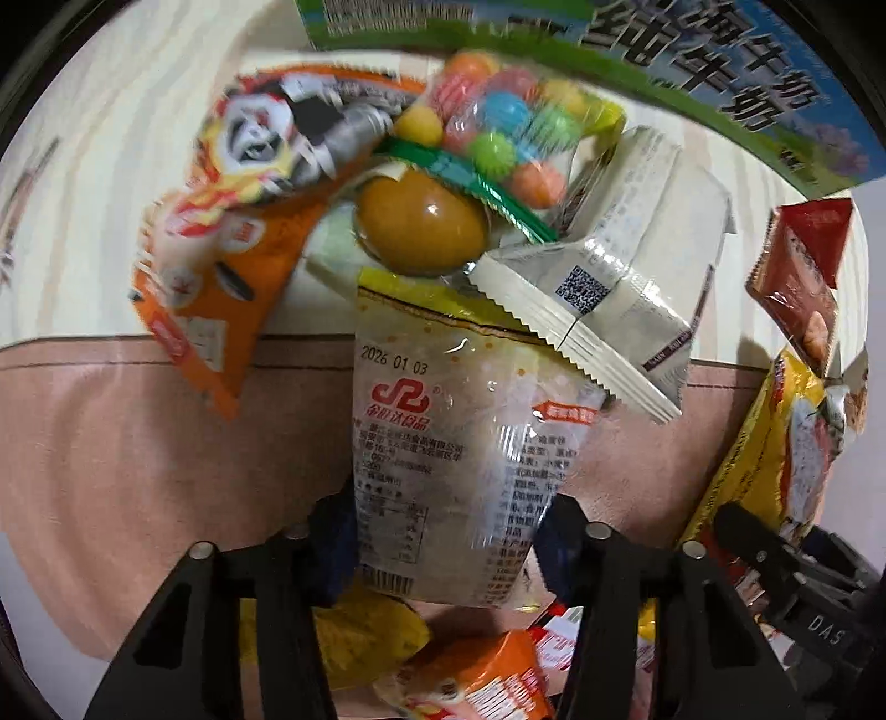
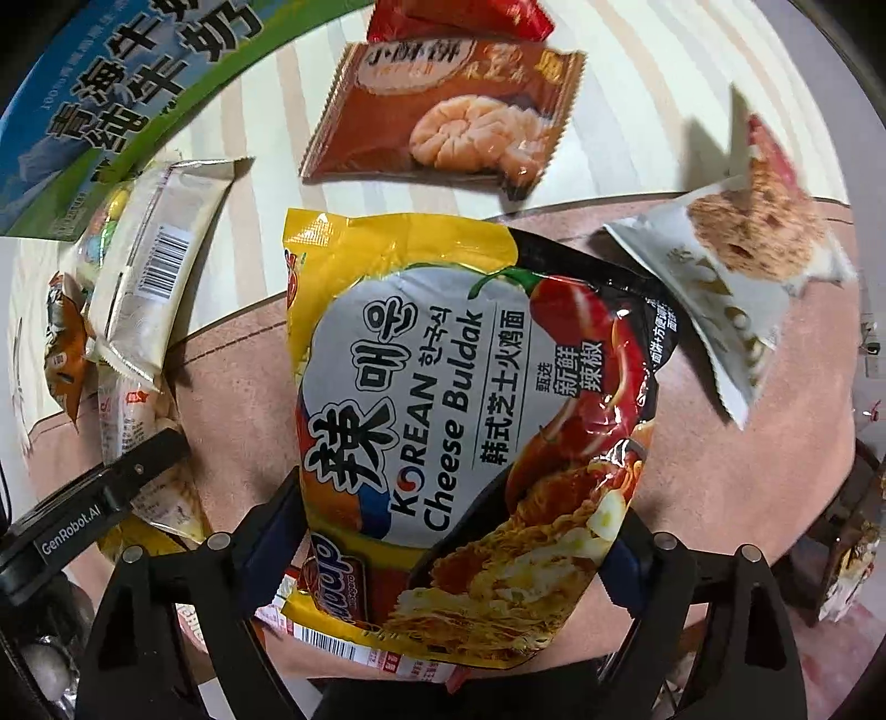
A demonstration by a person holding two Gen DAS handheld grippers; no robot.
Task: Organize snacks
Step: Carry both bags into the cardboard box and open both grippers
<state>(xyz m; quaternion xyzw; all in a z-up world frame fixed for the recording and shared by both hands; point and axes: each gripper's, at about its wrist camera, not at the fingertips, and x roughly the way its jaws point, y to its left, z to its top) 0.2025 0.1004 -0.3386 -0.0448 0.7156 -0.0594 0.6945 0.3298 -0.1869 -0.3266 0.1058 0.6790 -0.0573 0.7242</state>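
Note:
My left gripper (image 1: pixel 443 548) is shut on a clear snack packet dated 2026 01 03 (image 1: pixel 459 437) and holds it above a pink mat (image 1: pixel 138 471). Beyond it lie an orange panda packet (image 1: pixel 232 221), a braised egg pack (image 1: pixel 421 221), a bag of coloured candy balls (image 1: pixel 509 122) and a cream packet with a QR code (image 1: pixel 609 288). My right gripper (image 2: pixel 459 554) is shut on a yellow Korean Cheese Buldak noodle bag (image 2: pixel 443 421). The left gripper's body (image 2: pixel 105 498) shows at the left of the right wrist view.
A blue-green milk carton (image 1: pixel 692 83) stands at the back, also in the right wrist view (image 2: pixel 111 99). A brown pastry packet (image 2: pixel 454 116), a red packet (image 2: pixel 459 16) and a white floss-cake packet (image 2: pixel 736 277) lie ahead. More packets (image 1: pixel 470 681) lie below the left gripper.

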